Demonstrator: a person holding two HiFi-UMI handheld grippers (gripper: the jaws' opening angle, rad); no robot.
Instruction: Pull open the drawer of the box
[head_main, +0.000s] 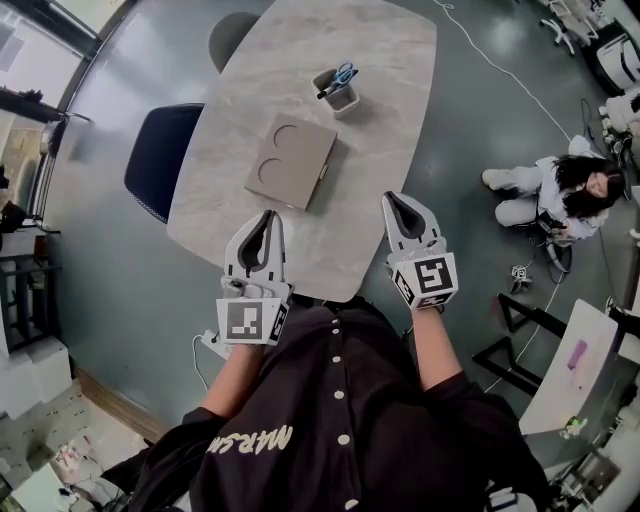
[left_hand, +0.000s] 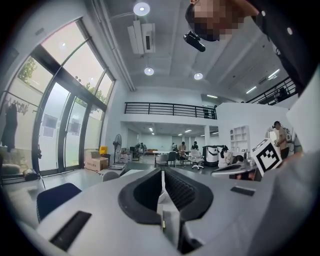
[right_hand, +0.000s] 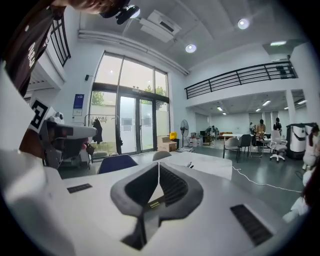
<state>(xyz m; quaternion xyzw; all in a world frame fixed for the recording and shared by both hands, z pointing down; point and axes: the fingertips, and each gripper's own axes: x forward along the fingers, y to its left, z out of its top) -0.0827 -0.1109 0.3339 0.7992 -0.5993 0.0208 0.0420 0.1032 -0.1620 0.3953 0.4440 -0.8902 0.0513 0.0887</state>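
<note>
A flat tan box (head_main: 291, 160) with two round recesses in its lid lies on the grey marble table (head_main: 380, 60), its drawer shut. My left gripper (head_main: 266, 217) hovers over the table's near edge, jaws shut on nothing. To its right, my right gripper (head_main: 394, 201) is also shut and empty, held at the table's near right edge. Both are short of the box and apart from it. In the left gripper view the left gripper (left_hand: 162, 172) points level across the room; in the right gripper view the right gripper (right_hand: 159, 166) does the same, with the table (right_hand: 210, 167) beyond it.
A grey pen cup (head_main: 337, 88) with blue scissors stands behind the box. A dark blue chair (head_main: 160, 160) is at the table's left and a grey chair (head_main: 232, 35) at its far end. A person (head_main: 560, 190) sits on the floor to the right beside a cable (head_main: 500, 70).
</note>
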